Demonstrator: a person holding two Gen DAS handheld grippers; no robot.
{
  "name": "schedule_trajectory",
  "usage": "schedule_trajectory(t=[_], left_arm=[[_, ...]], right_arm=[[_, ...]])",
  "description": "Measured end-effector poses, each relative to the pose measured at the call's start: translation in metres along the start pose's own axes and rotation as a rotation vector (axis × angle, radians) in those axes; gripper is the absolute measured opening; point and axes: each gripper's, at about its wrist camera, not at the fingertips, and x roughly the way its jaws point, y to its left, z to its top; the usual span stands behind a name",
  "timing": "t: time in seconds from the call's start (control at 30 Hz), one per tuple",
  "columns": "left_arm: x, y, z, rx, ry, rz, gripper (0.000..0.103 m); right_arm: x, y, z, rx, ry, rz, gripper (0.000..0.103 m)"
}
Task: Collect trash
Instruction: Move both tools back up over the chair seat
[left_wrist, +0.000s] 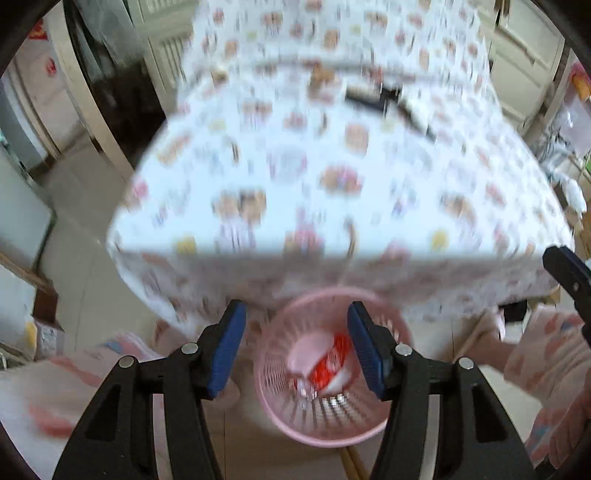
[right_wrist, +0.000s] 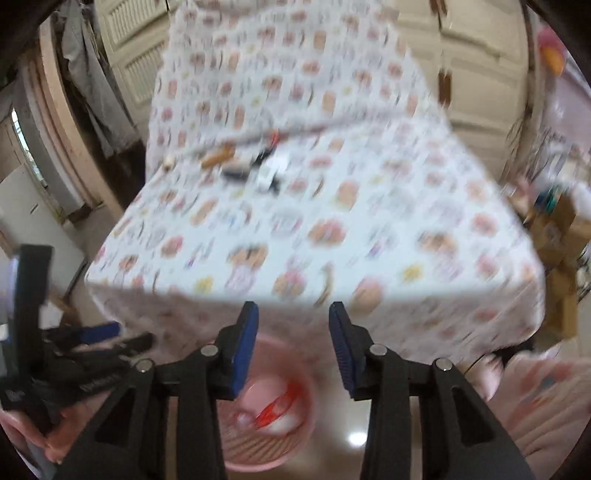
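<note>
left wrist view, pink basket (left_wrist: 325, 424) holding red-and-white trash (left_wrist: 328, 365) straight below left gripper (left_wrist: 297, 347), jaws spread empty, right gripper (right_wrist: 293, 347) likewise agape above it

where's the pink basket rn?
The pink basket stands on the floor just in front of the table's near edge, below both open grippers; the left wrist view frames it between the left gripper's fingers, red-and-white trash inside.
</note>
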Motion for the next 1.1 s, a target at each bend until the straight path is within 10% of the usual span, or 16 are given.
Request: schedule_trajectory(t=[1.1], left_arm=[[-0.089, -0.095, 0.040, 0.119, -0.170, 0.042, 0.056]], right_arm=[[-0.052, -0.048, 0.037, 0.070, -0.189, -0.070, 0.039]])
